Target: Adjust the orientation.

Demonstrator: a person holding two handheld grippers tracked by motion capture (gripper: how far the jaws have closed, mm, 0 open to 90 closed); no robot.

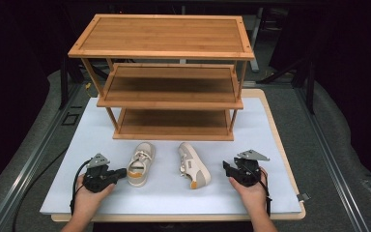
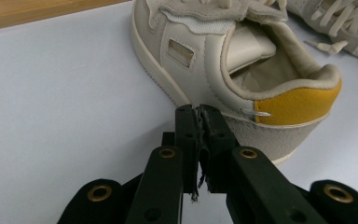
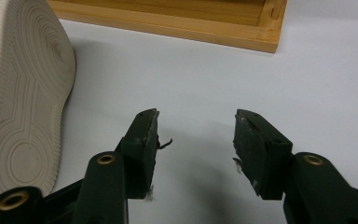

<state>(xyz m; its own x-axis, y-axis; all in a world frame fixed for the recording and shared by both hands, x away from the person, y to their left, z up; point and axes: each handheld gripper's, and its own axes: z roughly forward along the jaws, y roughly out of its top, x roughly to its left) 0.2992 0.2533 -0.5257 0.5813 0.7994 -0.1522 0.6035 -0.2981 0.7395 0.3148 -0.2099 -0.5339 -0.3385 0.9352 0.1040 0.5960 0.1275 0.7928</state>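
Observation:
Two cream sneakers with yellow heel patches lie on the white mat in front of a wooden rack. The left sneaker [image 1: 140, 164] stands upright. The right sneaker [image 1: 193, 165] lies on its side. My left gripper [image 1: 123, 173] points at the left sneaker's heel. In the left gripper view its jaws [image 2: 198, 112] are shut with nothing between them, their tips right at the side of the sneaker [image 2: 233, 60] near the heel. My right gripper [image 1: 225, 167] sits to the right of the tipped sneaker. Its jaws [image 3: 196, 116] stand open over bare mat, with that sneaker's ribbed sole [image 3: 23, 93] to their left.
The three-tier wooden rack [image 1: 166, 104] stands at the back of the mat [image 1: 270, 145], and its base rail [image 3: 168, 23] lies ahead of the right gripper. The second sneaker's laces [image 2: 335, 23] show beyond the left one. Dark floor surrounds the table.

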